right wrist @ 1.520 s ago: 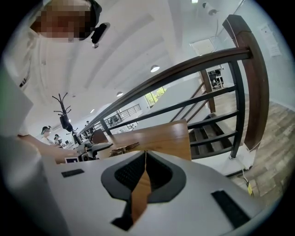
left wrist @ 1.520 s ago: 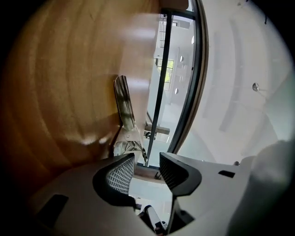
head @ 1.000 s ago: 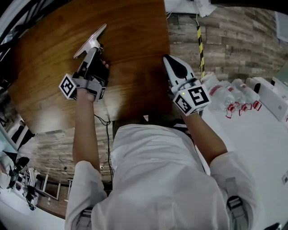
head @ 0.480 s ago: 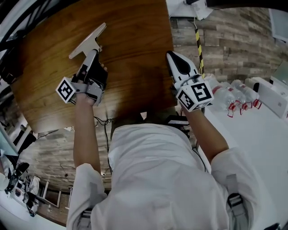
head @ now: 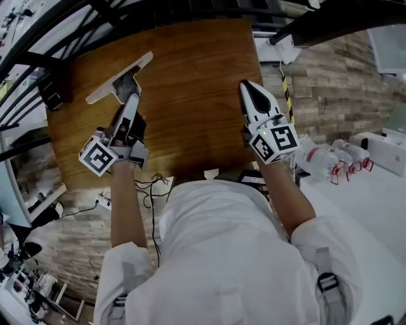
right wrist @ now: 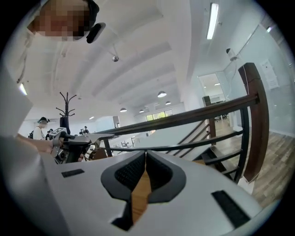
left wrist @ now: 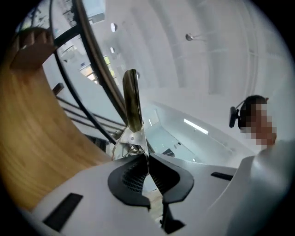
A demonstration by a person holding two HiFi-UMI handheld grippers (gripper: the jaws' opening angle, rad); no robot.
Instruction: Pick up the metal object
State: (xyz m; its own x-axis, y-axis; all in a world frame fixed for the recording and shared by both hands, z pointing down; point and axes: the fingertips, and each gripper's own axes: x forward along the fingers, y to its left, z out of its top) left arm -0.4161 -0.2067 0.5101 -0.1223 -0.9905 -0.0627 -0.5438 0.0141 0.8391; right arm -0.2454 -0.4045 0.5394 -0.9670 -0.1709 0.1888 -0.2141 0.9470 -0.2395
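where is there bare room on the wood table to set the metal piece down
The wooden table shows nothing lying on it. Widest free patch: between the left gripper, shut on the metal object, and the right gripper. Far strip by the black railing: bare too. Crowded only beside the table: bottles on the white surface.

Metal object (left wrist: 132, 103) base hidden (between jaws)

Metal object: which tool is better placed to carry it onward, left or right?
Left. The left tool is shut on the metal object, holding it over the table. The right tool is shut with nothing between its jaws, off to the side.
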